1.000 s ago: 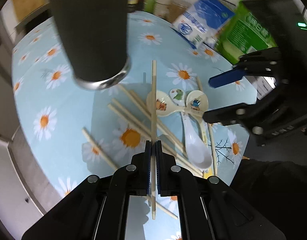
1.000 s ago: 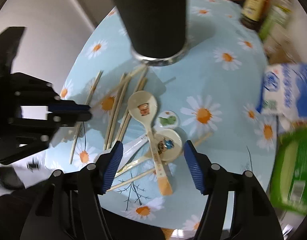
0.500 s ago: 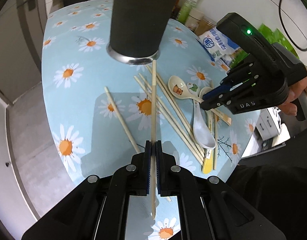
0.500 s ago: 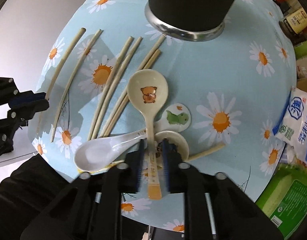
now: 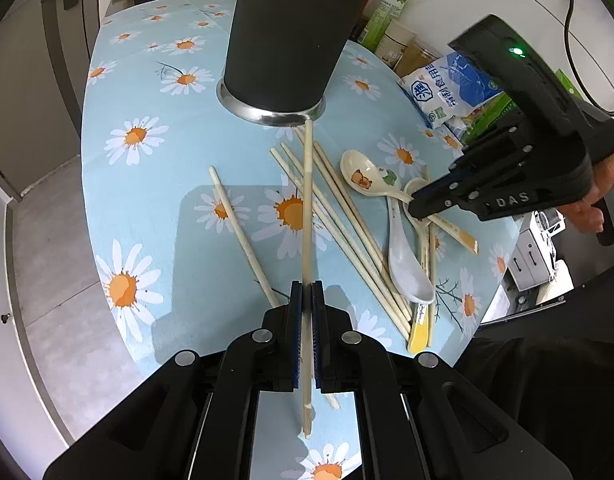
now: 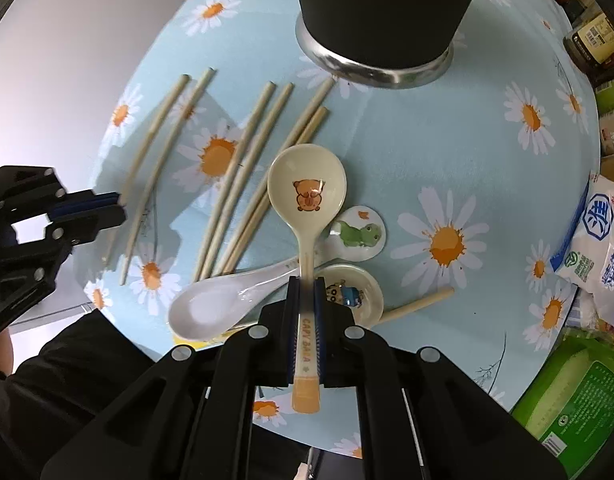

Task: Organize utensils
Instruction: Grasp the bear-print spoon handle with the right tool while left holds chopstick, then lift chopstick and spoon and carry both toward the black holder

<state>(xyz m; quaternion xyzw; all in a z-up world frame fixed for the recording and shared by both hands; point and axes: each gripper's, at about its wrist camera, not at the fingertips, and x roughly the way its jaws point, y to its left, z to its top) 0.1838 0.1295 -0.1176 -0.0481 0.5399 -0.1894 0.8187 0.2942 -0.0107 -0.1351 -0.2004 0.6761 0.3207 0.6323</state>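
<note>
My left gripper [image 5: 306,288] is shut on a pale chopstick [image 5: 307,200], held above the table with its far tip near the steel base of the black cup [image 5: 291,32]. My right gripper [image 6: 306,284] points down, its jaws closing the last bit, pads pressing on the handle of the cream bear spoon [image 6: 307,192]. That spoon lies across a white spoon [image 6: 211,304], a frog spoon [image 6: 359,234] and a car spoon [image 6: 351,294]. Several loose chopsticks [image 6: 243,176] lie left of the spoons. The cup [image 6: 383,12] stands beyond them.
A blue-and-white salt bag [image 5: 455,92] and a green box [image 6: 579,396] sit at the table's right side, bottles [image 5: 391,8] behind the cup. The round daisy-print table [image 5: 147,92] ends close below the spoons. A person's dark sleeve [image 6: 79,380] is near that edge.
My right gripper came down over the bear spoon's handle and shut on it. My left gripper shifted and rolled, still holding its chopstick.
</note>
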